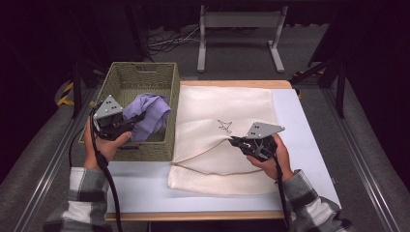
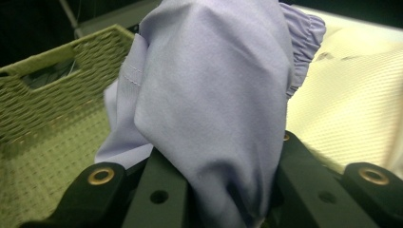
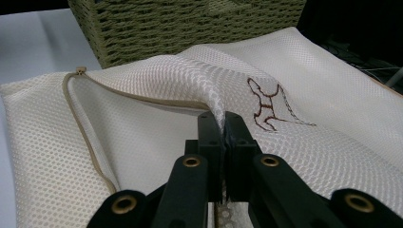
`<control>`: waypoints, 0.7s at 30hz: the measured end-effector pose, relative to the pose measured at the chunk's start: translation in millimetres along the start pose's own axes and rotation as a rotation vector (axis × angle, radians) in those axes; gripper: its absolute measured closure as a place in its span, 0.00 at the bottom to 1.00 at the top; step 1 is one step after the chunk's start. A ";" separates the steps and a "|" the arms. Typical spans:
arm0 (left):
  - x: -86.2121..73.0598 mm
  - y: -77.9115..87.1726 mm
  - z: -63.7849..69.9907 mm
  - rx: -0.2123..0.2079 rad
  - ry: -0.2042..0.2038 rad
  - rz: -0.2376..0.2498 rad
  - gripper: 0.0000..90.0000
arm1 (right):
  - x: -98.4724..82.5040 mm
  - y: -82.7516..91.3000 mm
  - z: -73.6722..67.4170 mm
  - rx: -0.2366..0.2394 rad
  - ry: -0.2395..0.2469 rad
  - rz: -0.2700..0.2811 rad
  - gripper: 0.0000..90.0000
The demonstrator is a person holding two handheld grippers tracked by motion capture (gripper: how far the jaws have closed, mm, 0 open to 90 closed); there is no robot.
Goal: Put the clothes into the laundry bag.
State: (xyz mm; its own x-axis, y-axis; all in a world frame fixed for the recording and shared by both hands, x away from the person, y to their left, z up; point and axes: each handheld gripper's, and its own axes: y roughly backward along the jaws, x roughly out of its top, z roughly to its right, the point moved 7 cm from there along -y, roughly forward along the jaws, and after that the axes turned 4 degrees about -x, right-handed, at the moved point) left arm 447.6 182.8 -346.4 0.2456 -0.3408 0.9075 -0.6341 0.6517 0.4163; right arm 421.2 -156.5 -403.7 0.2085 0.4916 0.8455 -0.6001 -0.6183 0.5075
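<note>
A lavender garment (image 1: 148, 115) hangs bunched over the green woven basket (image 1: 145, 75), and my left gripper (image 1: 137, 118) is shut on it; in the left gripper view the lavender garment (image 2: 214, 95) bulges up from between the black jaws, hiding the tips. A cream mesh laundry bag (image 1: 227, 145) lies flat on the table with a small embroidered figure (image 1: 224, 126). My right gripper (image 1: 234, 141) is shut on the bag's upper layer beside its zipped opening, holding that edge raised. In the right gripper view the mesh bag (image 3: 142, 85) is pinched between the right gripper's (image 3: 222, 124) closed jaws.
The basket (image 3: 190, 28) stands at the bag's left edge, on the white table (image 1: 145, 186). A wooden strip (image 1: 232, 83) borders the table's far side. Beyond it stands a metal frame (image 1: 239, 34) on a dark floor with cables.
</note>
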 end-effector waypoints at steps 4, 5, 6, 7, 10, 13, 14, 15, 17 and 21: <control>-1.8 6.2 14.9 -0.030 0.003 0.049 0.89 | -0.1 -0.1 -0.6 0.000 0.001 -0.001 0.98; -2.9 8.1 18.9 -0.035 -0.004 0.059 0.89 | -0.1 -0.1 -0.7 0.000 0.001 -0.001 0.98; -3.6 9.1 20.5 -0.031 -0.005 0.059 0.89 | 0.0 -0.1 -0.8 -0.001 0.001 -0.001 0.98; -4.0 10.6 22.2 -0.033 -0.004 0.070 0.89 | 0.0 0.0 -0.8 -0.001 0.001 -0.001 0.97; -4.4 15.7 27.2 -0.041 0.002 0.101 0.89 | 0.2 0.2 -1.5 -0.001 0.000 -0.001 0.98; -2.3 20.1 28.9 -0.035 -0.002 0.122 0.89 | -0.1 -0.1 -1.9 -0.001 0.002 -0.003 0.98; -1.2 21.0 29.4 -0.036 0.000 0.131 0.89 | -0.2 -0.2 -2.1 0.002 0.001 -0.003 0.98; 0.0 22.5 30.3 -0.042 -0.002 0.137 0.89 | -0.3 -0.1 -2.0 0.001 0.003 -0.003 0.98; 1.2 23.6 31.6 -0.041 -0.004 0.140 0.89 | -0.4 0.0 -2.1 0.002 0.003 -0.003 0.98; 4.8 28.2 39.5 -0.050 -0.019 0.157 0.89 | 0.2 0.8 -1.6 -0.002 0.002 0.001 0.98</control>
State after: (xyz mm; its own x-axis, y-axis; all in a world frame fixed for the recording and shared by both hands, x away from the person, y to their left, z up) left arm 402.0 172.7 -332.6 0.1323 -0.2446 0.9606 -0.6263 0.7305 0.2723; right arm 419.5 -155.9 -403.4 0.2065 0.4924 0.8455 -0.6021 -0.6172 0.5065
